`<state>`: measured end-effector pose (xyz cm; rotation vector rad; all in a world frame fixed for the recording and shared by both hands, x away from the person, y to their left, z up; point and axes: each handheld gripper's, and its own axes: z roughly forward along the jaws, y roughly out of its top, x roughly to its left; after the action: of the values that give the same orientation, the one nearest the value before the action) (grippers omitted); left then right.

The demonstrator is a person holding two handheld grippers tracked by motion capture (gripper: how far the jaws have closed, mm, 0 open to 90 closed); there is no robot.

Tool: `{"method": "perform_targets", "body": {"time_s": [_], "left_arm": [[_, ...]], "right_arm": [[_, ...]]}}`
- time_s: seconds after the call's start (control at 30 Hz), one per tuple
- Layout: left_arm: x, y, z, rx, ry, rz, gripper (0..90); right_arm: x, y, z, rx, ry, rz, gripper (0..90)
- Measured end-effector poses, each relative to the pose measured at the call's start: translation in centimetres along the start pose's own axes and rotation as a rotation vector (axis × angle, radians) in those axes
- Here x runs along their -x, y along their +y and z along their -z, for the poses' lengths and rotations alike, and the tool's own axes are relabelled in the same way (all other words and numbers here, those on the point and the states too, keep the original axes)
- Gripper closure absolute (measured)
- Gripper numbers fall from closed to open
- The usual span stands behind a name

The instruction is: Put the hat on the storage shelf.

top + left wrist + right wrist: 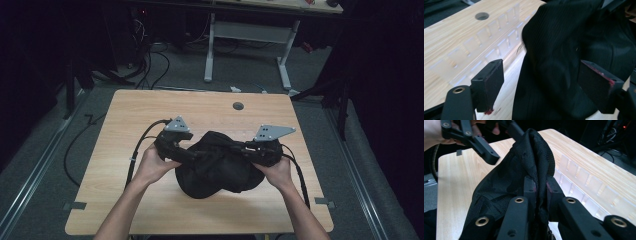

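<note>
Pinching a fold of the black garment (524, 170), the right tool (540, 188) grips it while the left tool (541, 82) stands spread around it.

Both forearms reach in from the desk's near edge, the left hand (152, 164) holding the left gripper (541, 85) with jaws spread apart, the right hand (276, 172) holding the right gripper (539, 188) with jaws pinched together on black cloth (506, 182).

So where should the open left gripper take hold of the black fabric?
On the raised fold of the black fabric standing between the left gripper's spread jaws, coming in from the person's left, opposite the right gripper, already clamped on a bunched ridge. The fabric's edge there is free and upright.
</note>
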<state>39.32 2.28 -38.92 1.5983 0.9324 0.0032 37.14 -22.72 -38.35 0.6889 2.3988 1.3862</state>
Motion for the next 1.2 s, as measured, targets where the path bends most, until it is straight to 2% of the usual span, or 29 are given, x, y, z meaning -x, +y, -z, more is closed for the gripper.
{"method": "perform_targets", "body": {"time_s": [0.2, 0.27, 0.37, 0.4, 0.47, 0.53, 0.6, 0.63, 0.7, 0.77, 0.83, 0.87, 1.03, 1.2], "left_arm": [[0.6, 0.3, -1.0, -0.051, -0.041, -0.005, 26.1], [0.8, 0.3, -1.2, -0.055, -0.036, -0.02, 28.4], [0.6, 0.4, -0.9, -0.057, -0.034, -0.026, 37.8], [0.5, 0.4, -0.8, -0.059, -0.039, -0.014, 40.6], [0.4, 0.6, -0.6, -0.068, -0.042, -0.011, 43.2], [0.2, 0.7, -0.4, -0.064, -0.037, -0.014, 43.2], [0.0, 0.9, -0.2, -0.054, -0.045, -0.005, 38.8], [-0.1, 0.9, -0.1, -0.058, -0.045, -0.004, 32.7], [-0.1, 0.8, -0.2, -0.075, -0.042, -0.01, 27.5], [0.1, 0.6, -0.2, -0.088, -0.057, -0.012, 28.4], [0.3, 0.3, -0.3, -0.095, -0.064, -0.022, 36.7], [0.3, 0.2, -0.5, -0.101, -0.057, -0.025, 36.7], [0.5, 0.1, -0.4, -0.133, -0.097, -0.001, 49.5], [0.7, 0.1, -0.2, -0.175, -0.115, 0.005, 61.9]], "right_arm": [[-0.2, 0.6, -0.3, 0.002, 0.034, 0.032, 82.2], [-0.2, 0.8, -0.3, 0.0, 0.037, 0.038, 82.2], [-0.1, 1.2, -0.3, -0.006, 0.04, 0.051, 82.2], [-0.1, 1.4, -0.4, -0.01, 0.041, 0.058, 82.1], [-0.1, 1.7, -0.4, -0.017, 0.047, 0.076, 82.1], [-0.3, 2.0, -0.6, -0.023, 0.054, 0.103, 82.2], [-0.6, 2.3, -0.7, -0.023, 0.067, 0.13, 82.3], [-0.8, 2.4, -0.8, -0.016, 0.082, 0.141, 82.3], [-1.0, 2.4, -1.0, -0.016, 0.098, 0.149, 82.3], [-1.1, 2.4, -1.2, -0.014, 0.115, 0.155, 82.3], [-1.2, 2.4, -1.5, -0.021, 0.118, 0.152, 82.1], [-1.2, 2.4, -1.5, -0.021, 0.118, 0.152, 82.1], [-0.9, 2.6, -1.5, -0.028, 0.106, 0.145, 81.9], [-0.7, 2.7, -1.6, -0.032, 0.099, 0.135, 81.7]]}}
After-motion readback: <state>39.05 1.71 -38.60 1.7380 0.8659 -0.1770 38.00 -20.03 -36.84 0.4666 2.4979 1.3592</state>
